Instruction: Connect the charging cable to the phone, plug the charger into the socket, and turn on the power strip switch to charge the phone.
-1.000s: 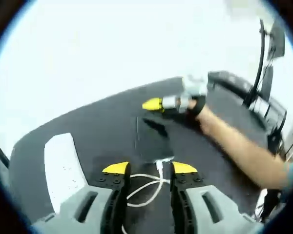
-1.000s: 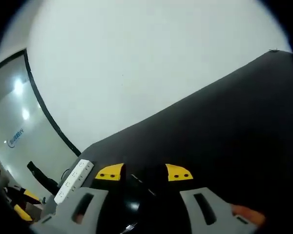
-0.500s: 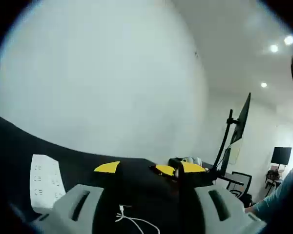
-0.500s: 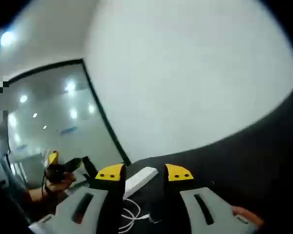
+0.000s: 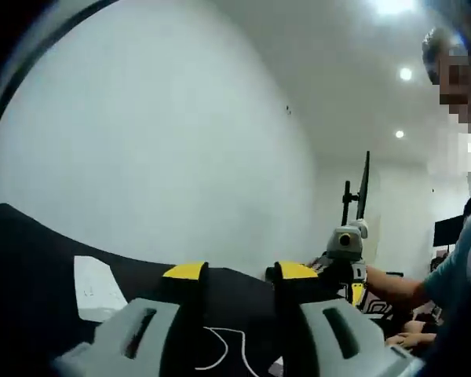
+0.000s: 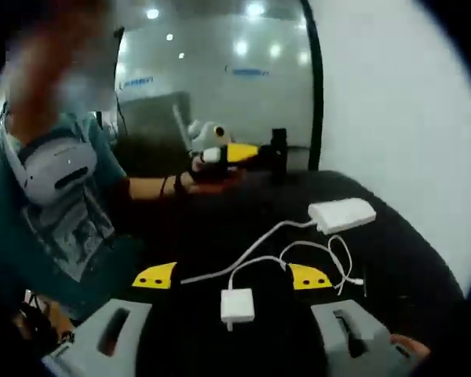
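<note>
Looks out over a black bench (image 5: 31, 259) in both views, with a person in a teal shirt (image 6: 31, 236) facing the right gripper view. Has swung both cameras up and round within the last second: a second ago, looked down from the left tool onto the phone with the white cable at its end; now takes in wall, ceiling and room instead. Finds the white power strip (image 6: 342, 214) lying flat toward the far side of the bench, well apart from both tools. Holds the left tool (image 5: 241, 272) with jaws apart and nothing between them; likewise the right tool (image 6: 232, 276), apart and empty, raised above the bench. Spots the white charger (image 6: 237, 306) loose on the bench, framed between the right tool's jaws and not plugged into the strip. Traces the thin cable (image 6: 255, 261) in loops from the charger toward the strip, its far end too small to read. Suggests picking up the charger comes next, with plugging in and the switch both left to do.
</note>
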The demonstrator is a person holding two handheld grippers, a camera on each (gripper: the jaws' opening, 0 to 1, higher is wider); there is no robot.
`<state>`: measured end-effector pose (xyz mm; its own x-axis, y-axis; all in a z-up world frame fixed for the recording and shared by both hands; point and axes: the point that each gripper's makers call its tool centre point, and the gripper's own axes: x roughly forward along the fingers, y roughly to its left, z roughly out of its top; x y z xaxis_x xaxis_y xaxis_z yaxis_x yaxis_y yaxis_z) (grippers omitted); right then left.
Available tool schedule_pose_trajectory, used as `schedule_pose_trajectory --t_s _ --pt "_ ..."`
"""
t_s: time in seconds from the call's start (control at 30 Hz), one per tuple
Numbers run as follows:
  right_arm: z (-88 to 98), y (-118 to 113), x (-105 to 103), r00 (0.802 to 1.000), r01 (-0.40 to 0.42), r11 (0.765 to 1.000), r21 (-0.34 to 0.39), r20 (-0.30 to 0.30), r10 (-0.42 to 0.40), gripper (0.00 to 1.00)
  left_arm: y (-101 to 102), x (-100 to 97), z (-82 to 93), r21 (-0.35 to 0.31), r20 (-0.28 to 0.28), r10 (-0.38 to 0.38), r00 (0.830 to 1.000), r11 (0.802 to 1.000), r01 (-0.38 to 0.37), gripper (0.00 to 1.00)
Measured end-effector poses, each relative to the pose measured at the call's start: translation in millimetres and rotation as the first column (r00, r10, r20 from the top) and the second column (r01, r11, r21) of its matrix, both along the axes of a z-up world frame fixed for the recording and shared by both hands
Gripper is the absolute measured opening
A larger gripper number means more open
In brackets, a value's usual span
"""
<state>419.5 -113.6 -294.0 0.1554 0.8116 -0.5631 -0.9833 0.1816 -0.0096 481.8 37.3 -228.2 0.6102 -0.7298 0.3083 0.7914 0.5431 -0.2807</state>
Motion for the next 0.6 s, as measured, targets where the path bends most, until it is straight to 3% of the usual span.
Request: schedule_pose_trajectory --t_s 0.13,0.27,0.37,0.6 --pt "-17.3 8.4 -7.5 0.999 -0.005 0.988 -0.153 -0.037 -0.001 0.53 7.6 -17.1 -5.9 -0.039 -0.003 -0.016 1.0 0.999 0.016 0.47" --pt "-34.0 11.2 -6.9 1.0 0.021 0.966 -0.259 -0.012 -0.025 0.49 16.1 -22.0 -21.4 0.046 0.008 0.024 1.0 0.999 -0.025 0.48" --pt "-53.5 9.7 -1.9 1.0 0.022 0.932 -0.362 0.0 -0.023 0.46 22.9 -25.4 -28.9 0.069 0.0 0.03 1.0 0.997 -0.03 0.48" --pt "-99.7 23.0 9.3 0.998 -0.054 0.833 -0.55 -0.065 0.022 0.45 39.5 -28.9 -30.7 0.048 -0.017 0.057 0.998 0.997 -0.056 0.45"
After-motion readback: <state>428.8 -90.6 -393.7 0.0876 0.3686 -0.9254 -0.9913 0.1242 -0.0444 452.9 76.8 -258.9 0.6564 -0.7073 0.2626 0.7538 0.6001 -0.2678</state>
